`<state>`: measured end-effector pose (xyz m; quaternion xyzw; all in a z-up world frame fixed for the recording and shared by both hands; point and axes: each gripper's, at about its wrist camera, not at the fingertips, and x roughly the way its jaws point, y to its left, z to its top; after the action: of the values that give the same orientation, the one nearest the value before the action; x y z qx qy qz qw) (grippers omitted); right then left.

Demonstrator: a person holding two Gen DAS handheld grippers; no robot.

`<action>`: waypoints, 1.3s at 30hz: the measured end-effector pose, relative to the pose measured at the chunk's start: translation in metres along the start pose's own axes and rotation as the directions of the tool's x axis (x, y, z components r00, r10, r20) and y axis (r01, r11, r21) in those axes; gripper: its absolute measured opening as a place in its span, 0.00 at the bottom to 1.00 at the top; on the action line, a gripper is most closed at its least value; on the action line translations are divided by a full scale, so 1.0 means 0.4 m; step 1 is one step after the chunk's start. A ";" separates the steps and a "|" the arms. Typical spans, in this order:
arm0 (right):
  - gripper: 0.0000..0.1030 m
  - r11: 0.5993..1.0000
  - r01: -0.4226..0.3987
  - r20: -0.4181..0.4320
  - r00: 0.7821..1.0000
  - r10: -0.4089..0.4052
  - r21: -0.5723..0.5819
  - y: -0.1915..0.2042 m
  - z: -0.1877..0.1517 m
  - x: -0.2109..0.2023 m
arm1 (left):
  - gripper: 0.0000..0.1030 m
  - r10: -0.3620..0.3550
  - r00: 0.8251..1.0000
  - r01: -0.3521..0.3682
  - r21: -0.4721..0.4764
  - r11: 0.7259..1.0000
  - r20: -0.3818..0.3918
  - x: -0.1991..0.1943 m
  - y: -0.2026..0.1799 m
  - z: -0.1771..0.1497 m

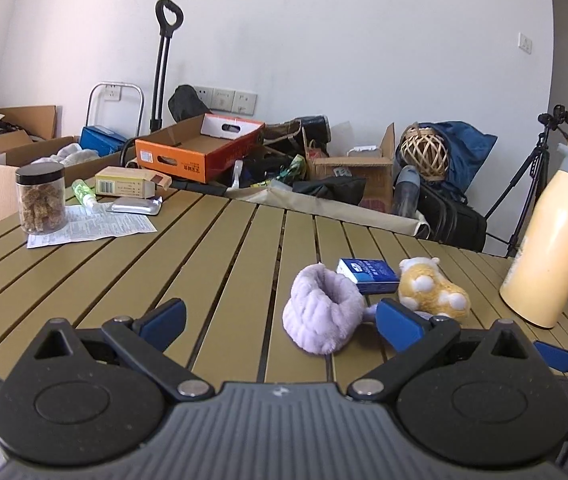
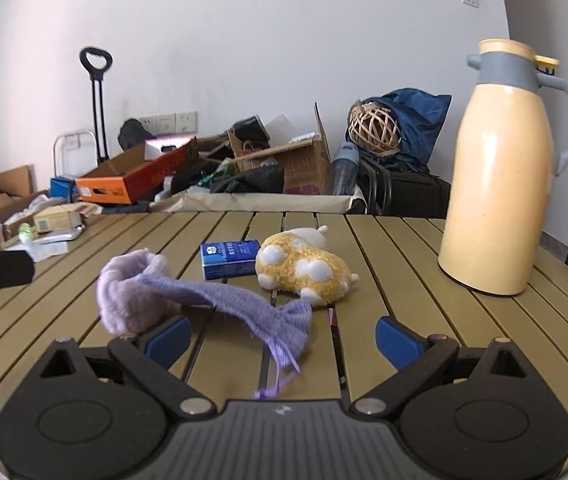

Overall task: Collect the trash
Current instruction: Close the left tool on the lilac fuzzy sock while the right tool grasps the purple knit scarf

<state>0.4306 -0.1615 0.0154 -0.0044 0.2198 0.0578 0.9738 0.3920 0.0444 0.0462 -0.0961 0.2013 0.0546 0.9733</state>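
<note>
A slatted olive table (image 1: 212, 264) carries trash at its far left: a printed paper sheet (image 1: 96, 228), a silver foil pack (image 1: 136, 206), a small cardboard box (image 1: 128, 184) and a green tube (image 1: 83, 192). A purple fuzzy slipper (image 1: 321, 312) lies just ahead of my left gripper (image 1: 280, 320), which is open and empty. My right gripper (image 2: 284, 338) is open and empty over the slipper's knitted purple cloth (image 2: 252, 308). A blue box (image 2: 228, 258) and a yellow plush toy (image 2: 303, 268) lie beyond it.
A cream thermos jug (image 2: 499, 176) stands at the right of the table. A jar of snacks (image 1: 40, 200) stands at the far left. Cardboard boxes, bags, a trolley handle (image 1: 162, 64) and a tripod (image 1: 531, 184) crowd the floor behind the table.
</note>
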 end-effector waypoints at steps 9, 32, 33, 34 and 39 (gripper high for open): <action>0.88 1.000 0.024 -0.092 0.995 -0.025 -0.007 0.023 0.032 0.144 | 1.00 0.016 0.999 -0.014 0.029 0.999 -0.044 0.110 0.009 0.040; 0.39 0.997 0.074 -0.133 0.988 -0.074 -0.002 0.032 0.024 0.225 | 1.00 0.021 0.996 -0.022 -0.017 1.000 -0.085 0.170 0.030 0.046; 0.38 0.997 0.078 -0.129 0.989 -0.078 -0.007 0.032 0.023 0.223 | 1.00 0.020 0.996 -0.021 -0.016 1.000 -0.085 0.170 0.029 0.046; 0.34 0.996 0.083 -0.123 0.989 -0.084 -0.012 0.030 0.023 0.221 | 1.00 0.019 0.996 -0.021 -0.017 1.000 -0.085 0.171 0.029 0.045; 0.25 0.996 0.089 -0.096 0.991 -0.090 -0.014 0.017 0.022 0.204 | 1.00 0.016 0.996 -0.018 -0.022 1.000 -0.085 0.173 0.028 0.044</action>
<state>0.5066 -0.1454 -0.0115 -0.0215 0.2661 0.0147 0.9636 0.4603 0.0635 0.0324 -0.1079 0.2427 0.0609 0.9622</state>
